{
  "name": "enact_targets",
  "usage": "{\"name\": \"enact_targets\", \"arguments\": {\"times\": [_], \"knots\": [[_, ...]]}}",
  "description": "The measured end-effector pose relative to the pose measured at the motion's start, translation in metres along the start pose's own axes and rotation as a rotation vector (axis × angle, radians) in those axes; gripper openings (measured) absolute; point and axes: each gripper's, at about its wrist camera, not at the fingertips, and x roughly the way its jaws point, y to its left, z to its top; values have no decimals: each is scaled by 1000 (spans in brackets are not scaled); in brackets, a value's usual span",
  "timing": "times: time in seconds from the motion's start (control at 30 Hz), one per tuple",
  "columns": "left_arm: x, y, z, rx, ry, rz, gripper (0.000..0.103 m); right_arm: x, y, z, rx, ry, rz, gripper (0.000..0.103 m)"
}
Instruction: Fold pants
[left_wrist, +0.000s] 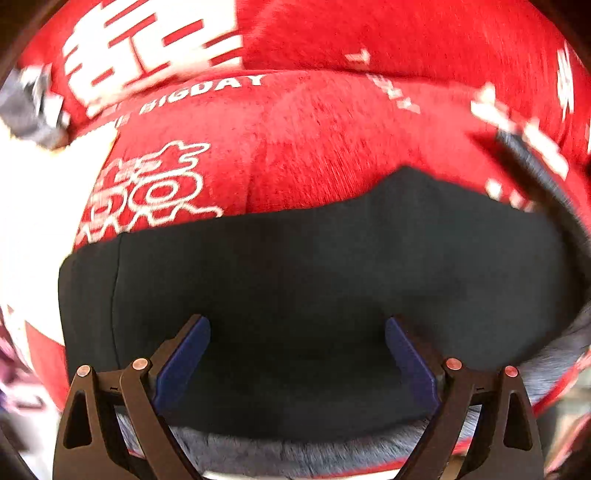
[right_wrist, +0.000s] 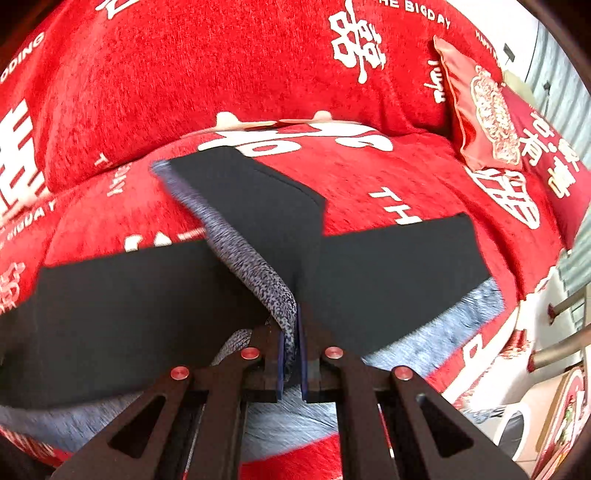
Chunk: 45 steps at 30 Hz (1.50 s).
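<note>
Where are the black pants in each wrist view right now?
Left wrist: black pants fill the lower middle, under the open left gripper.
Right wrist: pants span the centre; the right gripper pinches a raised fold.
Shared landmark: the red sofa cover.

- My left gripper (left_wrist: 297, 354) points steeply down, its jaws spread wide with nothing clamped between them.
- My right gripper (right_wrist: 291, 350) is angled down, jaws pinched tight on a fold of the pants (right_wrist: 258, 221).

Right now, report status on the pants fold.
Left gripper open above the black pants. Right gripper shut on a pants fold, lining out. Nothing blocking on the red sofa cover.
</note>
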Motion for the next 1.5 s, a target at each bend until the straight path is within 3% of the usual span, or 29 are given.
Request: {"name": "enact_targets", "arguments": {"times": [0.07,0.17,0.23,0.3,0.33,0.43,0.5,0.53,0.67,0.83,0.87,0.9,0.97,1.03,1.1,1.23,1.37,1.5], "knots": [[5,1,-6,28,-7,41,99,1,1,-4,-18,4,-4,6],[4,27,-14,-30,14,42,99,4,7,-8,-95,21,3,10],[3,48,-18,-75,31,-18,99,1,14,-9,-149,3,4,23],[1,59,-24,-105,48,-63,99,-4,27,-7,-218,-36,-34,56],[-1,61,-26,-114,47,-68,99,-6,34,-6,-252,-57,-54,63],[-8,53,-29,-101,38,-41,99,-13,64,3,-388,-130,-130,68],[-13,41,-27,-86,30,-61,99,-14,85,12,-470,-160,-151,80],[-14,31,-24,-78,30,-76,99,-11,93,17,-498,-163,-144,81],[-13,-12,-9,-18,37,-95,99,25,117,50,-539,-77,-78,81],[-2,-71,-8,118,72,-45,99,73,112,78,-530,66,4,80],[-1,-74,-12,120,65,-33,100,78,103,82,-500,81,33,71],[-2,-74,-13,114,45,-21,102,83,93,84,-475,92,28,48],[-1,-70,-16,125,54,-33,103,89,74,86,-427,105,19,27],[-1,-59,-20,118,71,-42,103,89,45,89,-334,99,44,25],[-2,-51,-26,130,77,-48,103,83,22,87,-271,62,10,16],[-9,-42,-39,149,55,22,103,64,-39,77,-107,5,-14,15],[-13,-32,-42,126,69,13,103,51,-95,59,30,-18,-30,15],[-22,-48,-40,140,59,-29,103,51,-147,38,148,-48,-24,14]]}}
